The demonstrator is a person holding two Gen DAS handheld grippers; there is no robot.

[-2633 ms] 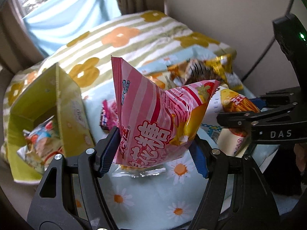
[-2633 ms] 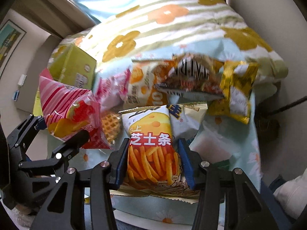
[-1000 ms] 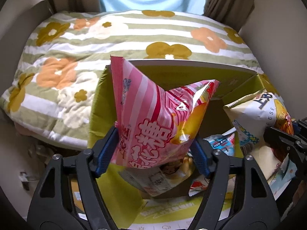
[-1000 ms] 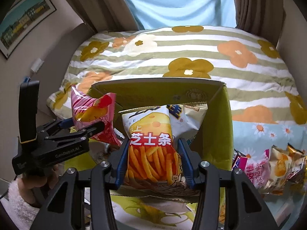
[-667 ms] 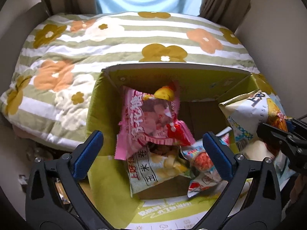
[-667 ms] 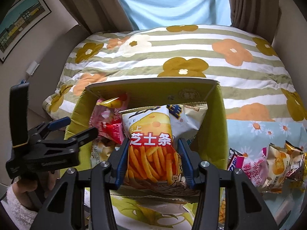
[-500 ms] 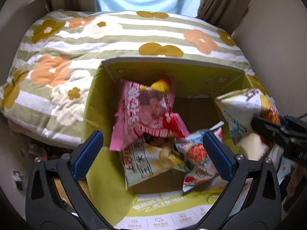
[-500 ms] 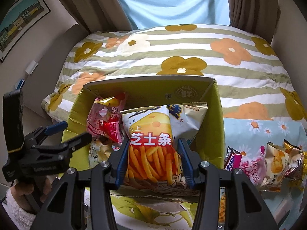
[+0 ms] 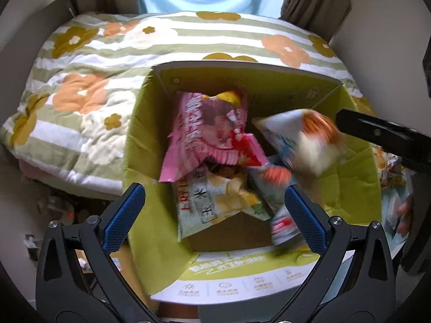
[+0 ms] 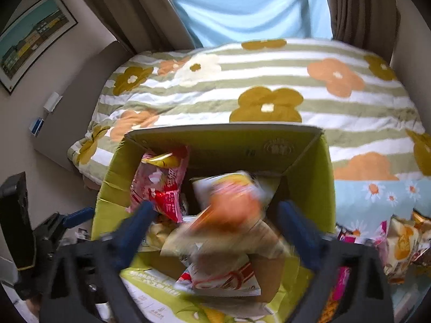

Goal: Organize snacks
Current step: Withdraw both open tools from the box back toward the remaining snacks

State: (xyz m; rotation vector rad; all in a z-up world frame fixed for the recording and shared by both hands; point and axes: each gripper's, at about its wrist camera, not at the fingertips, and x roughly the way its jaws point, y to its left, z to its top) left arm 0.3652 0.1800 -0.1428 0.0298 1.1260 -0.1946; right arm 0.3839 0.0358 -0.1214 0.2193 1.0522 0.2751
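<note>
Over the open green box [image 9: 140, 145], both tongs pointing down into it. Left gripper [image 9: 214, 210] spread wide, nothing between its blue pads [image 9: 122, 215]; pink bag [image 9: 207, 134] lying inside, propped against the box's far-left corner, long axis running from that corner toward the tongs. Right gripper [image 10: 215, 231] opening, jaws blurred; cheese-stick bag [image 10: 231, 215] between them but free of the pads, blurred, probably dropping onto the heap of other packets [image 9: 218, 202] in the box. Remaining snacks [image 10: 401, 242] out on the daisy sheet [image 10: 374, 188], right of the box, just past its right wall, so well nearer the right tongs than the left. Likely obstacle for the reach: that tall right wall and its flap. Striped flowered quilt [image 10: 269, 80] behind the box, clear of everything.
</note>
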